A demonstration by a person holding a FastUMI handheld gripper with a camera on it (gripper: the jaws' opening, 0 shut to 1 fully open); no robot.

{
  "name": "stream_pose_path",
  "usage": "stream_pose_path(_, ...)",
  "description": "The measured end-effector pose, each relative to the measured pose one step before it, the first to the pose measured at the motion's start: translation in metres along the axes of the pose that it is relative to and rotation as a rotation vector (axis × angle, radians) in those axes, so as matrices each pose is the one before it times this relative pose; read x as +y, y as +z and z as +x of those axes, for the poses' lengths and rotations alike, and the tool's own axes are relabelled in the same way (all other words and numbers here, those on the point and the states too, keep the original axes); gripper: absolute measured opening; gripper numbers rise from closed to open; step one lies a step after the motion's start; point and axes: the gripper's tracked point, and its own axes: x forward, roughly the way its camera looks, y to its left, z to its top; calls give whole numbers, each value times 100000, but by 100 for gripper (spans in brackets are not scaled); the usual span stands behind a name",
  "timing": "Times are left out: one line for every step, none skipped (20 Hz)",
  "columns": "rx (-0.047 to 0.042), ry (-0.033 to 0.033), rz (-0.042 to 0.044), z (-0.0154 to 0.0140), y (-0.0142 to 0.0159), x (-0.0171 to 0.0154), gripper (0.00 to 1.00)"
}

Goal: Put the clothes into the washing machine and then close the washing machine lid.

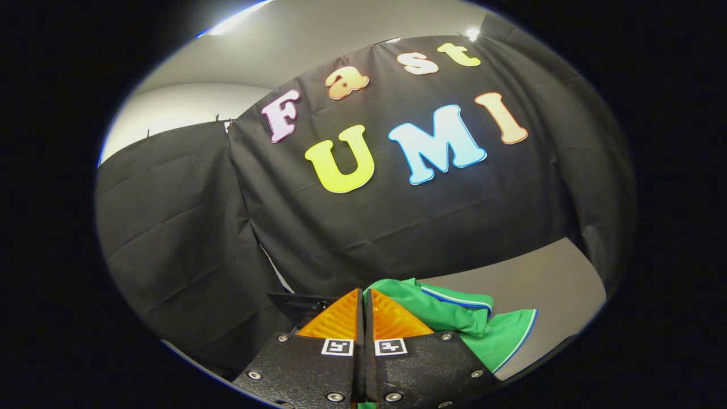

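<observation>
My gripper (pixel 363 295) is shut, its two fingers pressed together with only a thin slit between them. A green garment (pixel 454 315) with white and blue trim bunches up just beyond and to the right of the fingertips, and a sliver of green also shows low in the slit between the fingers, so the cloth is pinched there. The garment's far part spreads toward the grey surface (pixel 545 278). A dark flat part (pixel 295 304) sits just left of the fingertips; I cannot tell what it is.
The booth's black cloth wall (pixel 397 227) stands close ahead and wraps round to the left. A grey surface runs along its foot on the right. White wall and ceiling light show above the cloth.
</observation>
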Motion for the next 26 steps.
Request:
stream_pose_path(236,726,30,310,-277,941,0)
stream_pose_path(-103,507,-75,338,-372,884,0)
stream_pose_path(129,645,-148,332,-279,888,0)
stream_pose_path(349,669,120,379,-341,927,0)
stream_pose_path(235,662,125,444,-386,792,0)
stream_pose_path(388,690,74,370,-381,935,0)
stream_pose_path(1,580,34,412,-220,769,0)
stream_pose_path(579,715,-139,349,-235,825,0)
stream_pose_path(34,695,-161,402,-274,793,0)
stream_pose_path(117,760,-106,391,-231,916,0)
stream_pose_path(422,959,-203,372,-259,925,0)
stream_pose_path(56,637,-278,382,-254,810,0)
stream_pose_path(628,699,-345,428,-322,846,0)
stream_pose_path(275,592,-340,415,-341,744,0)
stream_pose_path(476,597,-219,337,-409,702,0)
stream_pose_path(466,743,-147,331,-381,716,0)
stream_pose_path(464,514,-85,449,-407,715,0)
stream_pose_path(744,515,-250,450,-574,721,0)
stream_pose_path(712,489,-75,470,-473,565,0)
stream_pose_path(848,680,106,484,-681,624,0)
stream_pose_path(750,536,161,540,-625,629,0)
stream_pose_path(1021,464,-72,460,-756,549,0)
stream_pose_path(960,351,-591,589,-658,576,0)
stream_pose_path(923,-49,-990,447,-782,462,0)
stream_pose_path(980,-356,-964,538,-857,332,0)
stream_pose_path(927,-19,-296,616,-871,432,0)
